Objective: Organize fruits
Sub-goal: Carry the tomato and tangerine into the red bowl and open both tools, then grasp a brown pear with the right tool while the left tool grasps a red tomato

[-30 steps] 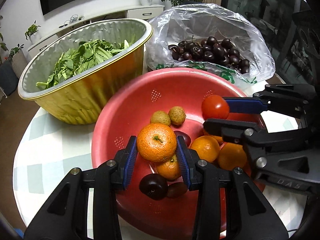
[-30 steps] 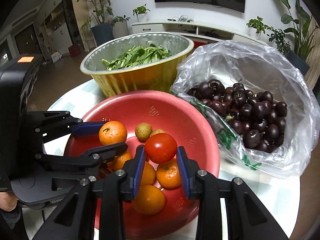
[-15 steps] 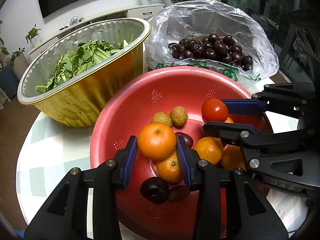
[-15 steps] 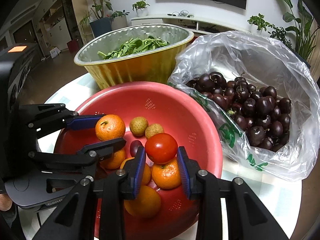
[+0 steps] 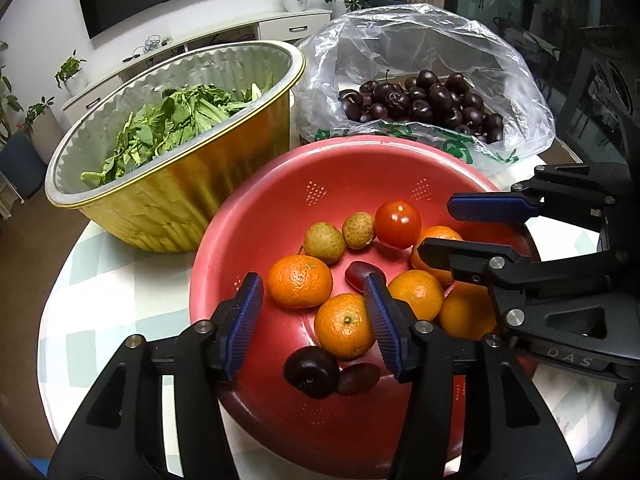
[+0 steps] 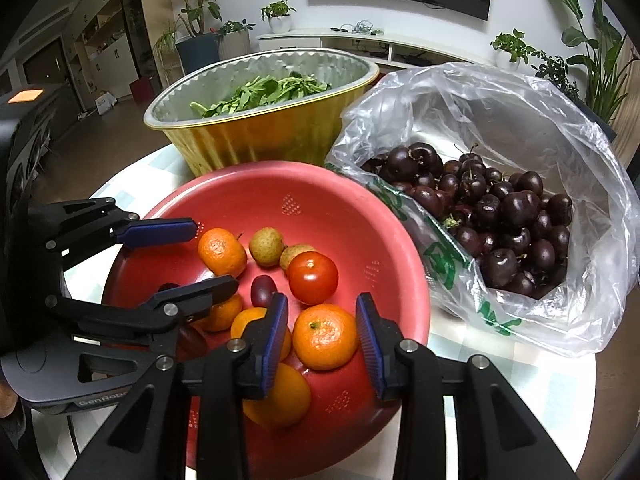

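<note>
A red colander bowl (image 5: 256,216) (image 6: 384,216) holds several tangerines, two longans (image 5: 324,242), dark plums and a red tomato (image 5: 398,224) (image 6: 313,277). My left gripper (image 5: 312,320) is open and empty over the bowl; a tangerine (image 5: 300,286) lies loose in the bowl beyond its fingertips. My right gripper (image 6: 322,336) is open and empty, with another tangerine (image 6: 325,336) lying in the bowl between its pads. Each gripper shows in the other's view, the right one (image 5: 464,226) and the left one (image 6: 208,256).
A gold foil basin (image 5: 180,196) (image 6: 272,136) of green leaves stands behind the bowl to the left. A clear plastic bag (image 5: 440,48) (image 6: 520,120) of dark cherries lies behind it to the right. All rest on a round table with a pale checked cloth (image 5: 104,280).
Both grippers have opened. The left let go of its tangerine and the right let go of the tomato; both fruits now lie in the red bowl. Both grippers pulled back slightly.
</note>
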Action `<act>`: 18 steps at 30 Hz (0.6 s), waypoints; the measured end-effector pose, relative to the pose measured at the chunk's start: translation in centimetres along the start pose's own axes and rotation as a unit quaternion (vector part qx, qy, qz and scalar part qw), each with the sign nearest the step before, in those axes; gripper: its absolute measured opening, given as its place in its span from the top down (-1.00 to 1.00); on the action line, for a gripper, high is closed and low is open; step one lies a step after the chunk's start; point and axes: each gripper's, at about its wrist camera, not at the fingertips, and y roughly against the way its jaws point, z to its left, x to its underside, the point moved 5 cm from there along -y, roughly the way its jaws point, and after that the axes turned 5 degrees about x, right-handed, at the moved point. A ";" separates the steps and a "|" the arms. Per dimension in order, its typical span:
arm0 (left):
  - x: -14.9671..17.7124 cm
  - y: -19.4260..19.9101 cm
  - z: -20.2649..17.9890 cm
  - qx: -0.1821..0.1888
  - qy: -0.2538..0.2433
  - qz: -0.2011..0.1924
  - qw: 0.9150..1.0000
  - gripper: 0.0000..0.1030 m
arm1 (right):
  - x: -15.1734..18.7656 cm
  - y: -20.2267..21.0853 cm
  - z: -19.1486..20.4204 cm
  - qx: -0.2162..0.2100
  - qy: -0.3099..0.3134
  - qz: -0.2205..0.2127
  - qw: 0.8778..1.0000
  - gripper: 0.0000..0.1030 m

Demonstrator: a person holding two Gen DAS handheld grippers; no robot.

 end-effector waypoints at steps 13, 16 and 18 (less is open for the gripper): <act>1.9 9.0 0.0 0.003 0.039 -0.087 0.995 -1.00 | 2.4 7.6 -0.7 -0.026 -0.053 -0.064 0.996 -0.45; 4.0 11.1 -0.5 -0.015 0.034 -0.101 0.994 -1.00 | 4.9 9.7 0.1 -0.042 -0.062 -0.080 0.994 -0.66; 6.0 11.9 -1.0 -0.020 0.037 -0.098 0.994 -1.00 | 7.3 10.2 1.0 -0.051 -0.057 -0.071 0.995 -0.68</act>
